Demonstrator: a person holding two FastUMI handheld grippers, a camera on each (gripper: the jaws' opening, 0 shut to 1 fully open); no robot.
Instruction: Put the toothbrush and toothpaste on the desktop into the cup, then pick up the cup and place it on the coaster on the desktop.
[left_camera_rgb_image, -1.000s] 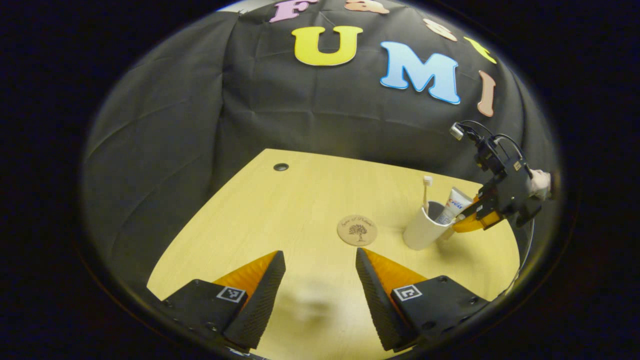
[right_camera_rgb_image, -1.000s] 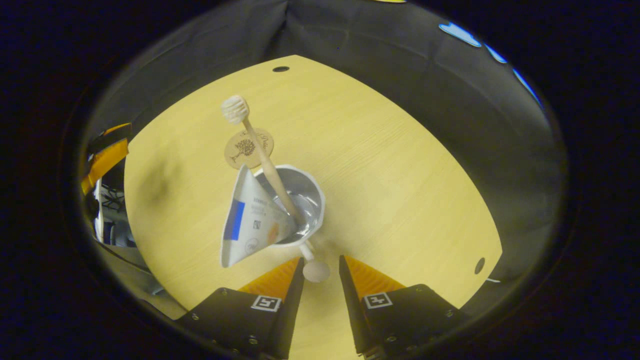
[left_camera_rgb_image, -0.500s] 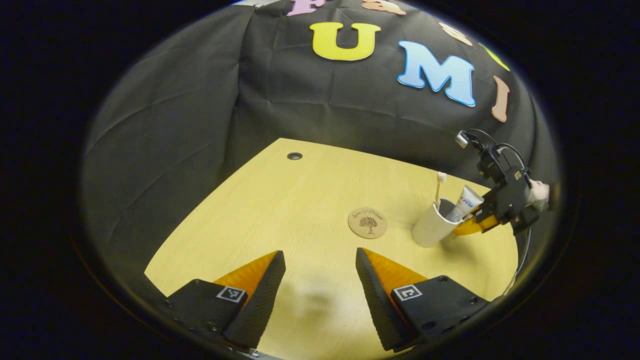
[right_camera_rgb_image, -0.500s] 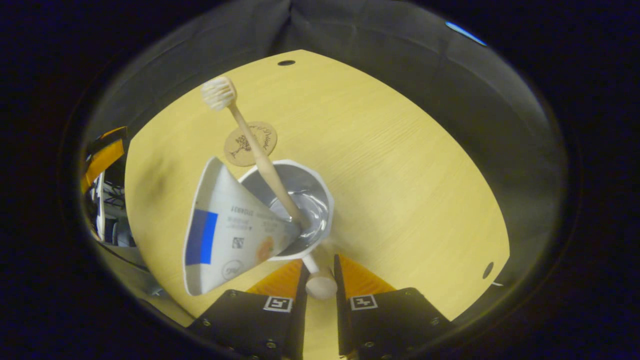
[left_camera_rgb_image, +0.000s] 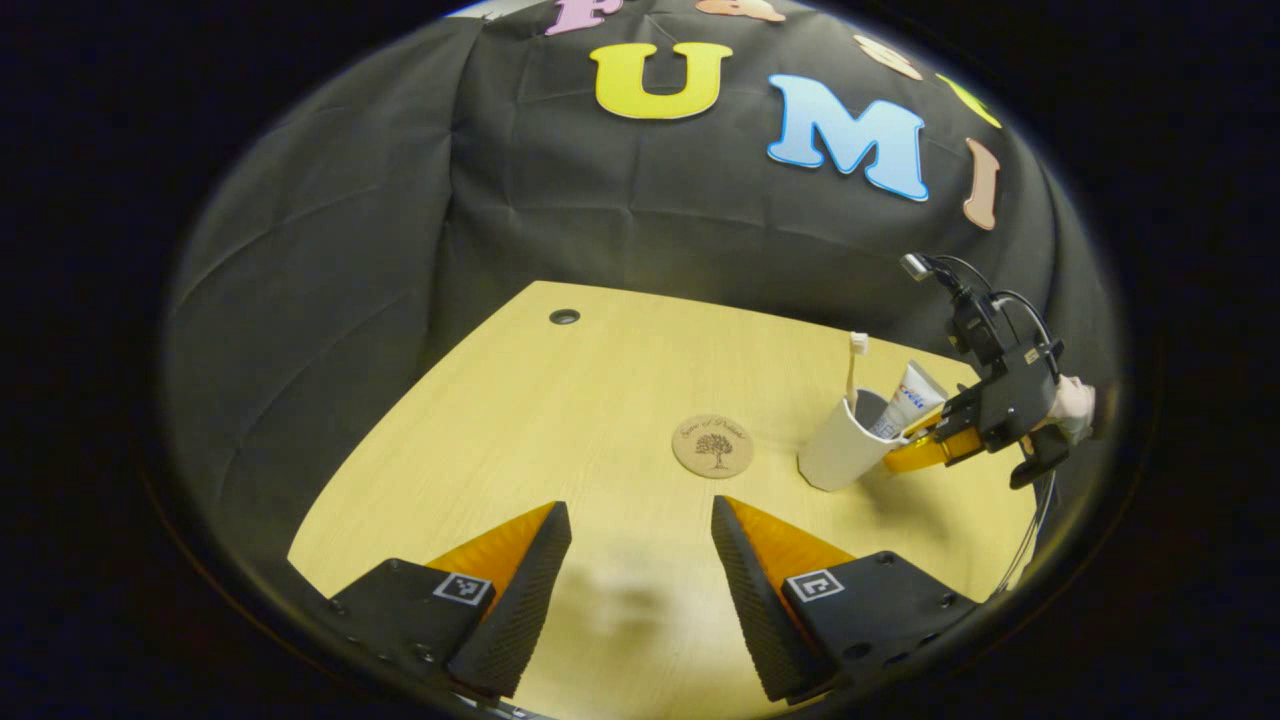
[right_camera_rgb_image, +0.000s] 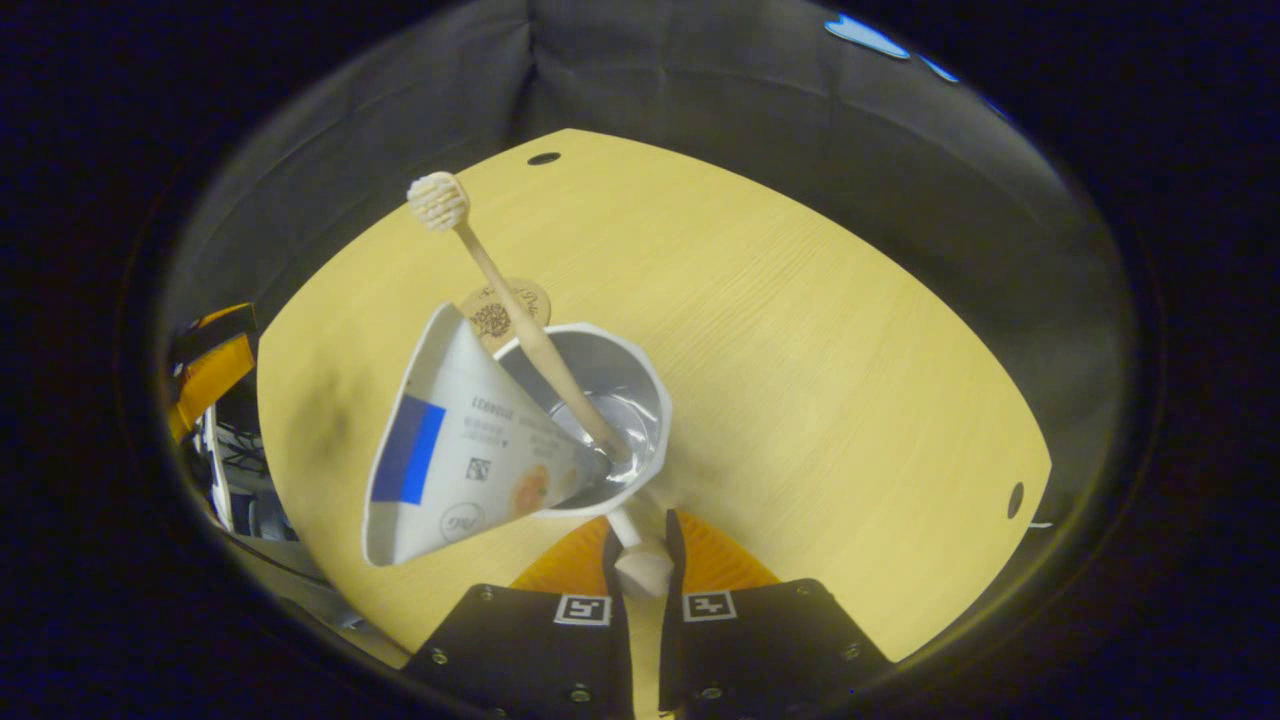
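A white cup (left_camera_rgb_image: 838, 455) stands a little tilted on the wooden desk, right of the round brown coaster (left_camera_rgb_image: 712, 446). In it lean a toothbrush (left_camera_rgb_image: 856, 365) and a toothpaste tube (left_camera_rgb_image: 905, 400). My right gripper (left_camera_rgb_image: 915, 450) reaches the cup from the right. In the right gripper view my right gripper (right_camera_rgb_image: 642, 525) is shut on the cup's handle knob (right_camera_rgb_image: 642, 568). Just ahead are the cup (right_camera_rgb_image: 625, 375), toothbrush (right_camera_rgb_image: 500, 290) and toothpaste tube (right_camera_rgb_image: 470, 450), which partly hide the coaster (right_camera_rgb_image: 512, 297). My left gripper (left_camera_rgb_image: 638, 510) hangs open over the desk's near part, holding nothing.
The desk (left_camera_rgb_image: 560, 420) has a cable hole (left_camera_rgb_image: 564, 316) at its far left corner and another hole (right_camera_rgb_image: 1016, 498) near the right edge. A hand (left_camera_rgb_image: 1070, 405) holds the right gripper. My left gripper (right_camera_rgb_image: 210, 365) shows at the far left of the right gripper view.
My right gripper's fingers have closed from a narrow gap onto the cup's handle knob. The cup now looks nearer the coaster in the right gripper view. My left gripper stayed open.
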